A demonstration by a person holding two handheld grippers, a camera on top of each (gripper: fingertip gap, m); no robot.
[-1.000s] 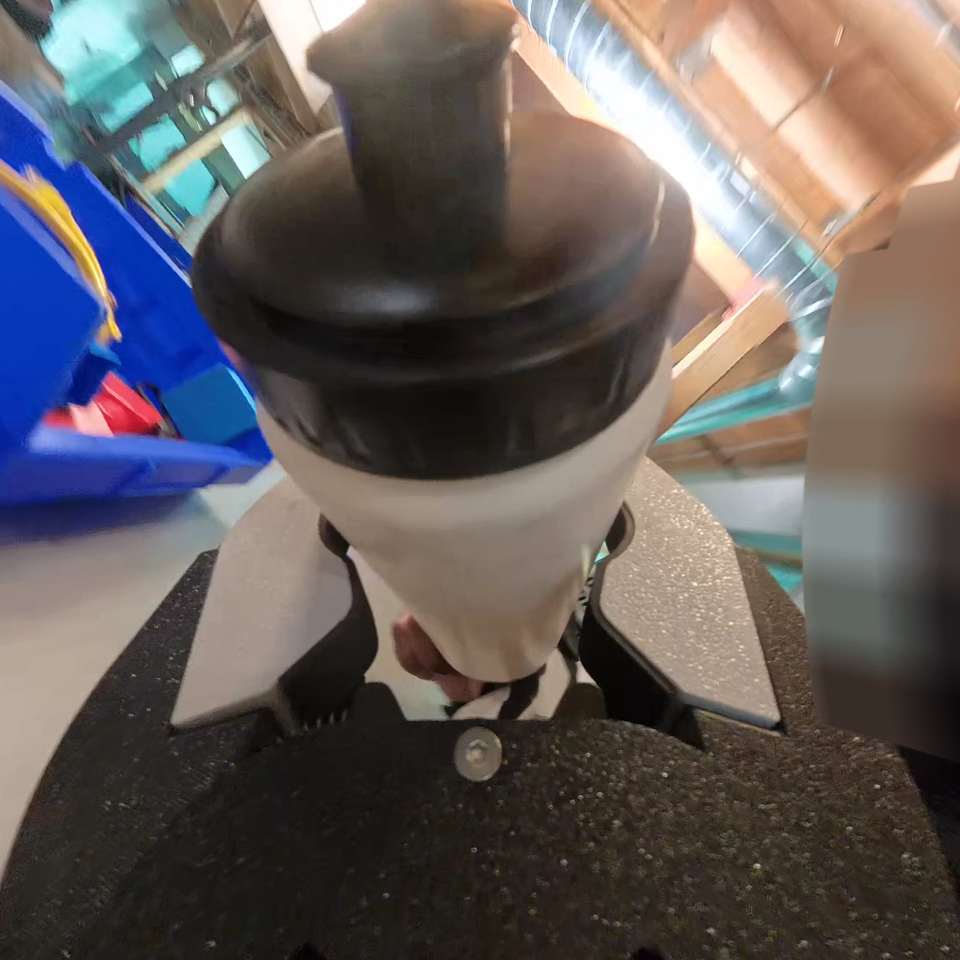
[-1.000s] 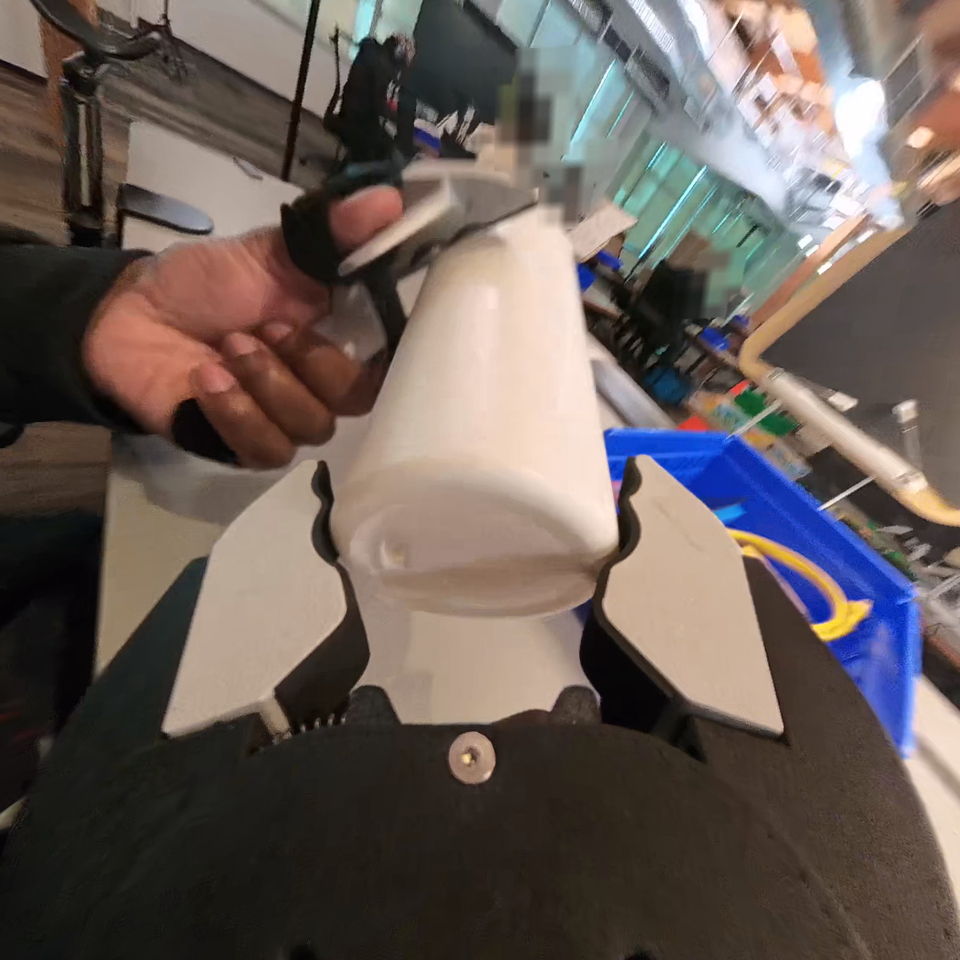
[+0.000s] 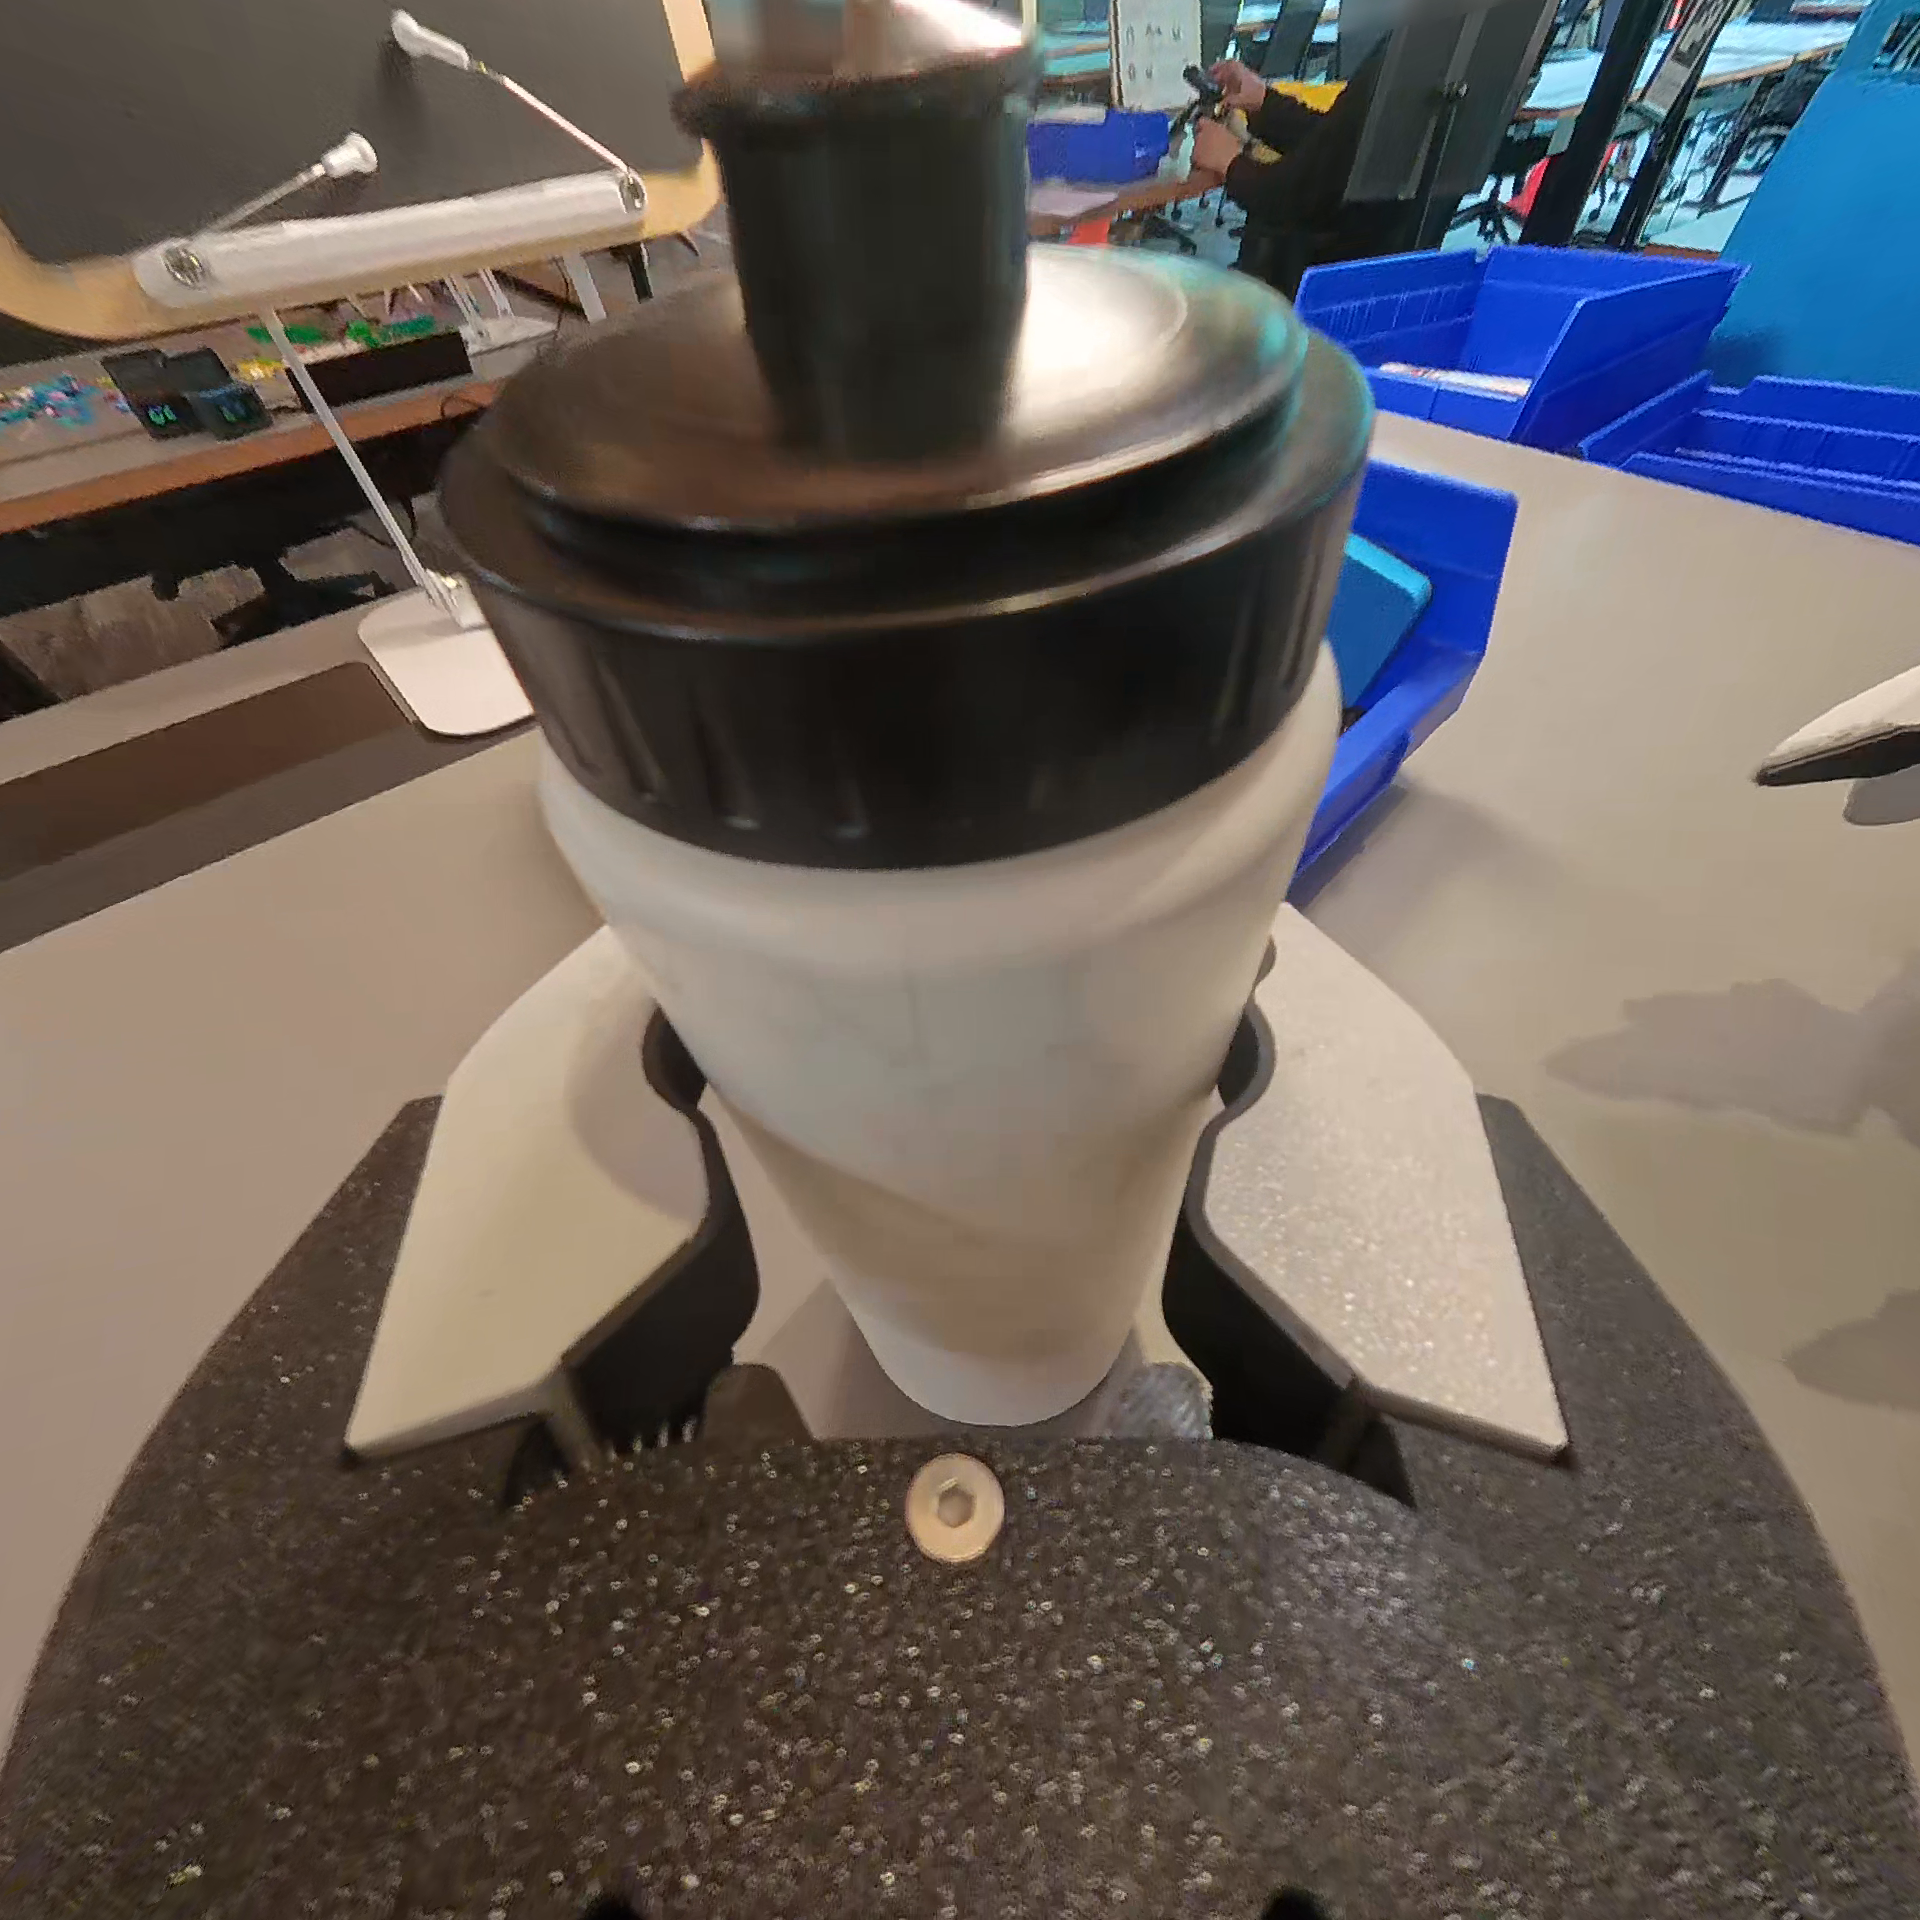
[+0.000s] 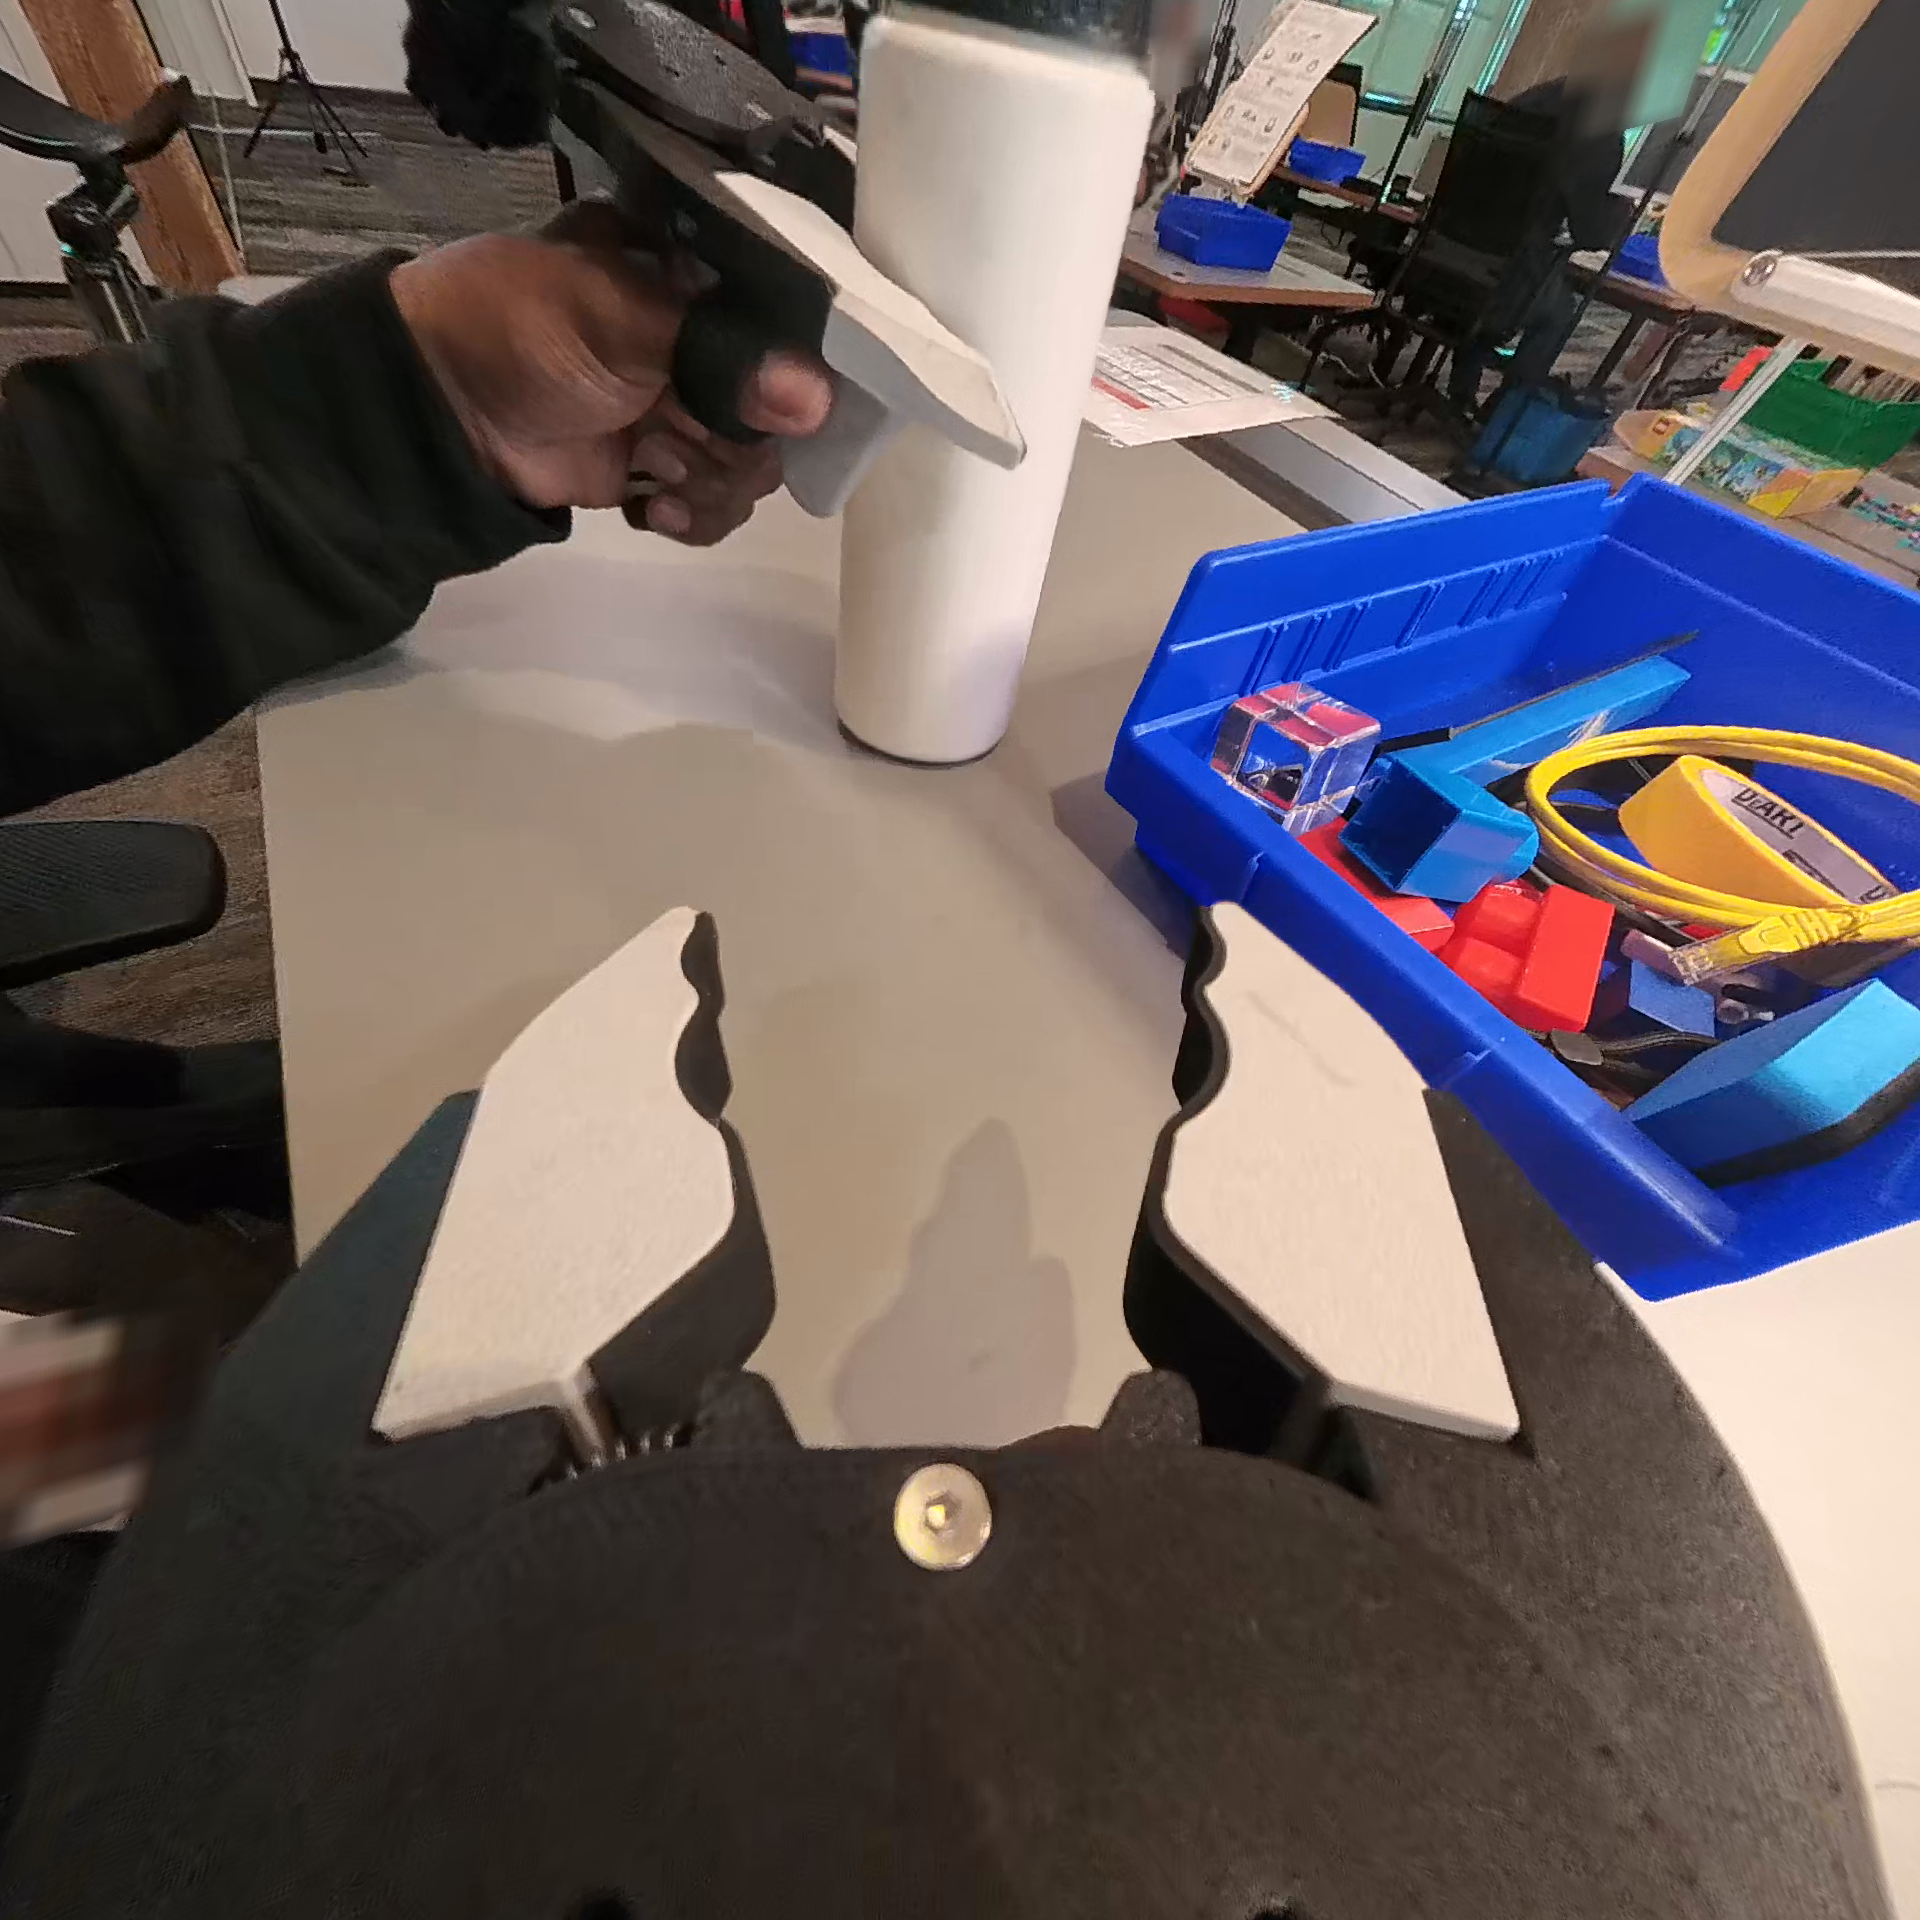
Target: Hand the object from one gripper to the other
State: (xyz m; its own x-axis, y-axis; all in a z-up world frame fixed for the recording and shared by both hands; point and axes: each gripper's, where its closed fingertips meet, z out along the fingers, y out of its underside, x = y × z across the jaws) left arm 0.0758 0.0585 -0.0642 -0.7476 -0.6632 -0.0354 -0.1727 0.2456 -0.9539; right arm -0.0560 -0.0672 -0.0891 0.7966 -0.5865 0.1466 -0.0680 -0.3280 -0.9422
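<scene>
Bottle (image 4: pixel 956 436), white with a black cap, stood upright on the desk (image 4: pixel 582 935) near its far edge, beside a blue bin (image 4: pixel 1340 644). The left gripper (image 3: pixel 951 1049) clamped its body. The right gripper (image 4: pixel 951 997) hung apart, empty, nearer the front edge.

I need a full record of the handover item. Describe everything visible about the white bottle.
The white bottle is a tall, smooth cylinder, matte-looking, with a black ribbed screw lid that carries a black spout or knob on top. It stands upright on the grey table, next to the blue bin. The left tongs are closed around its body about mid-height; the right tongs are open and apart from it. What it holds cannot be seen.
</scene>
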